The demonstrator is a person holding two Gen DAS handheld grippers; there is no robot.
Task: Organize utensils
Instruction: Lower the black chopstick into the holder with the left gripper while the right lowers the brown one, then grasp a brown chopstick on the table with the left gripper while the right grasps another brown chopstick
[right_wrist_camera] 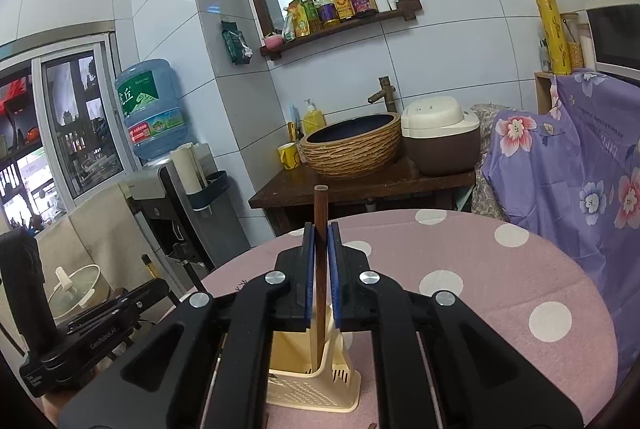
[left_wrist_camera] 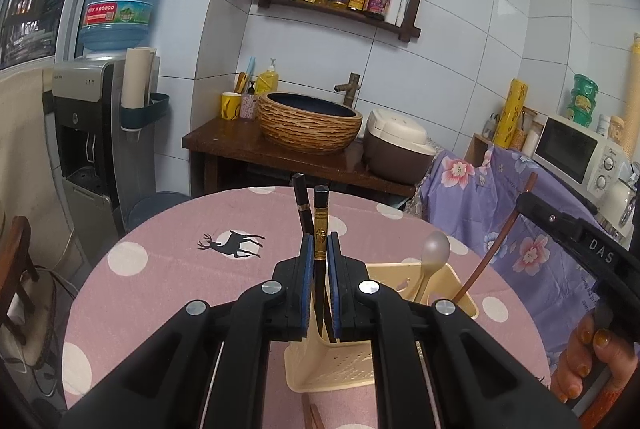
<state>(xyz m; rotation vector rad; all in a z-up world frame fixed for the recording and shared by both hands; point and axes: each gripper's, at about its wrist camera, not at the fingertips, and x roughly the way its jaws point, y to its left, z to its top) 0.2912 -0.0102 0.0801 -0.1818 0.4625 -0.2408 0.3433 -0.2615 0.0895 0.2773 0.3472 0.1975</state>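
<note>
My left gripper (left_wrist_camera: 320, 249) is shut on a pair of black chopsticks (left_wrist_camera: 319, 225) with gold bands, their lower ends inside a cream utensil holder (left_wrist_camera: 340, 369) on the pink table. A grey spoon (left_wrist_camera: 434, 253) and a brown chopstick (left_wrist_camera: 492, 253) stand in the holder's right compartment. My right gripper (right_wrist_camera: 320, 241) is shut on that brown chopstick (right_wrist_camera: 321, 269), whose lower end is in the cream holder (right_wrist_camera: 316, 385). The right gripper's body (left_wrist_camera: 580, 241) shows at the right of the left wrist view, and the left gripper's body (right_wrist_camera: 80, 329) at the lower left of the right wrist view.
The round table (left_wrist_camera: 160, 269) has a pink cloth with white dots and a deer print. Behind it are a wooden stand with a woven basin (left_wrist_camera: 310, 123), a rice cooker (left_wrist_camera: 396, 149), a water dispenser (left_wrist_camera: 88, 149) and a flower-covered cabinet (left_wrist_camera: 500, 189) bearing a microwave (left_wrist_camera: 576, 153).
</note>
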